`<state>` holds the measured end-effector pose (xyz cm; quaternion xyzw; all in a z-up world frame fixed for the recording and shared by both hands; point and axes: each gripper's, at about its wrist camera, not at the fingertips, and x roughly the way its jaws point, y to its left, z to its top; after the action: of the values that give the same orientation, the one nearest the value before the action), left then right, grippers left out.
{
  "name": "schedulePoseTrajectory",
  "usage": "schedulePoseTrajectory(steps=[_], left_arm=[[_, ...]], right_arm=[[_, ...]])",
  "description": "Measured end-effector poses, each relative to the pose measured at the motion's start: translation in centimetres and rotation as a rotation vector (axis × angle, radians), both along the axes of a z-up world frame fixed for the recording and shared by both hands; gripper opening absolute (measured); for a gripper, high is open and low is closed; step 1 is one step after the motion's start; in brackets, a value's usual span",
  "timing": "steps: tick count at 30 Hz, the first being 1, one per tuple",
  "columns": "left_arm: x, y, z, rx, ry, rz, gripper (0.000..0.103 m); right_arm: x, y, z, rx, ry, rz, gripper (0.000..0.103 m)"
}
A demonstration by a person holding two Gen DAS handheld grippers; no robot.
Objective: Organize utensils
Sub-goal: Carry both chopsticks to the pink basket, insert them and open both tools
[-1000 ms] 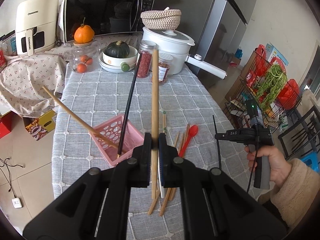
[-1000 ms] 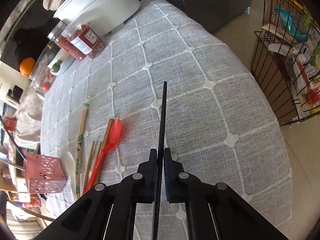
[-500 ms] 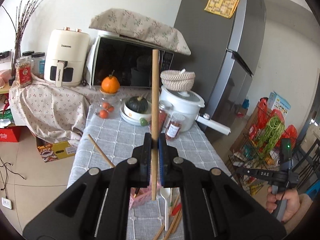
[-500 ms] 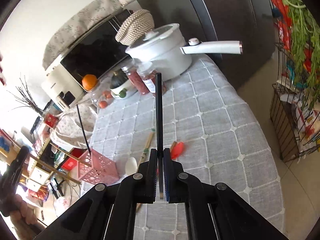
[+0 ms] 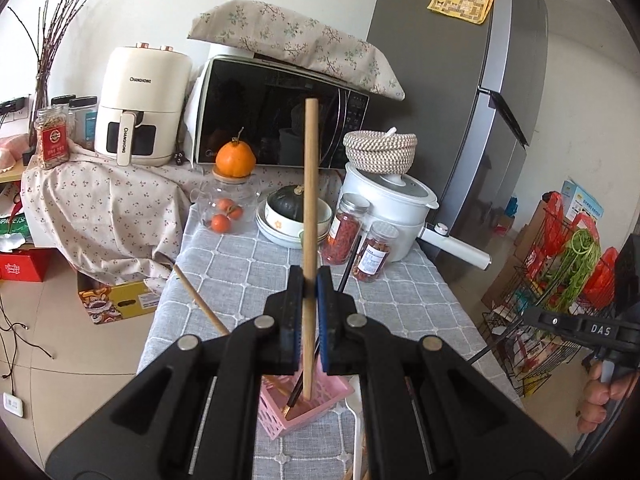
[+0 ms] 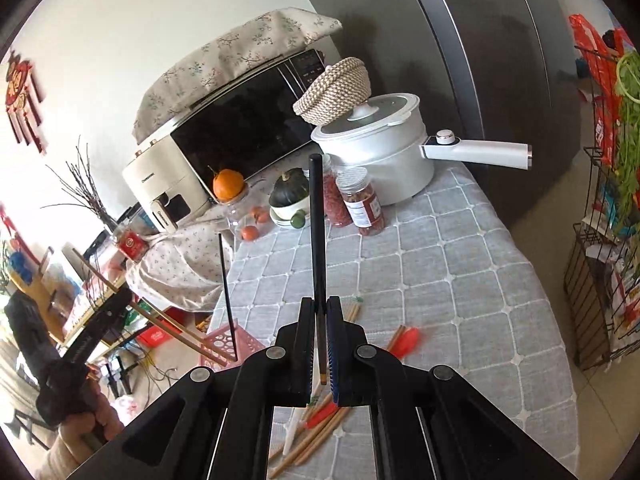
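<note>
My left gripper is shut on a wooden chopstick held upright, its lower end over the pink perforated basket. The basket holds a black chopstick and another wooden chopstick leaning out to the left. My right gripper is shut on a black chopstick, upright above the table. The basket also shows in the right wrist view, at the table's left edge. A red spoon, a white spoon and several wooden chopsticks lie loose on the grey checked tablecloth.
At the back of the table stand two spice jars, a white pot with a long handle, a bowl with a squash and a glass jar with an orange. A microwave, air fryer and fridge stand behind. A wire rack stands right of the table.
Both grippers tilted up from looking down at the table to holding their chopsticks upright. The left one now has its chopstick's lower end over the pink basket.
</note>
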<state>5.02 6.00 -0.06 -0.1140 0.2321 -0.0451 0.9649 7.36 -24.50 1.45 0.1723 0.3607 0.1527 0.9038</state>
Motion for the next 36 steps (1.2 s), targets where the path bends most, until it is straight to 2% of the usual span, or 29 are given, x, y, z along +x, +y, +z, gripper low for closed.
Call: schedulePoseTrajectory(steps=[7, 9, 11, 12, 14, 17, 20, 29, 36], left_arm=[[1.7, -0.5, -2.2, 0.009, 0.106, -0.012, 0.008], [2.0, -0.4, -2.5, 0.006, 0.132, -0.013, 0.016], [1.9, -0.2, -2.5, -0.001, 0.142, -0.002, 0.037], [1.7, 0.0, -2.3, -0.008, 0.141, 0.002, 0.043], [1.3, 0.3, -1.9, -0.014, 0.144, 0.010, 0.061], [0.7, 0.9, -1.5, -0.017, 0.158, 0.019, 0.073], [0.3, 1.6, -1.6, -0.006, 0.192, 0.035, 0.080], [-0.4, 3.9, -4.2, 0.065, 0.315, 0.060, 0.083], [-0.7, 5.3, -4.9, 0.032, 0.353, 0.069, 0.083]], right_arm=[[-0.2, 0.4, 0.1, 0.009, -0.007, 0.025, 0.006], [-0.3, 0.4, 0.2, 0.013, -0.011, 0.030, 0.006], [-0.4, 0.5, 0.5, 0.020, -0.018, 0.035, 0.006], [-0.5, 0.6, 0.7, 0.025, -0.022, 0.040, 0.006], [-0.7, 0.7, 1.1, 0.039, -0.035, 0.050, 0.006], [-1.0, 1.3, 2.1, 0.066, -0.065, 0.072, 0.006], [-1.1, 2.4, 3.0, 0.093, -0.096, 0.097, 0.006], [-0.3, 7.0, 3.0, 0.133, -0.128, 0.169, 0.006], [0.7, 10.0, 2.1, 0.137, -0.144, 0.178, 0.006]])
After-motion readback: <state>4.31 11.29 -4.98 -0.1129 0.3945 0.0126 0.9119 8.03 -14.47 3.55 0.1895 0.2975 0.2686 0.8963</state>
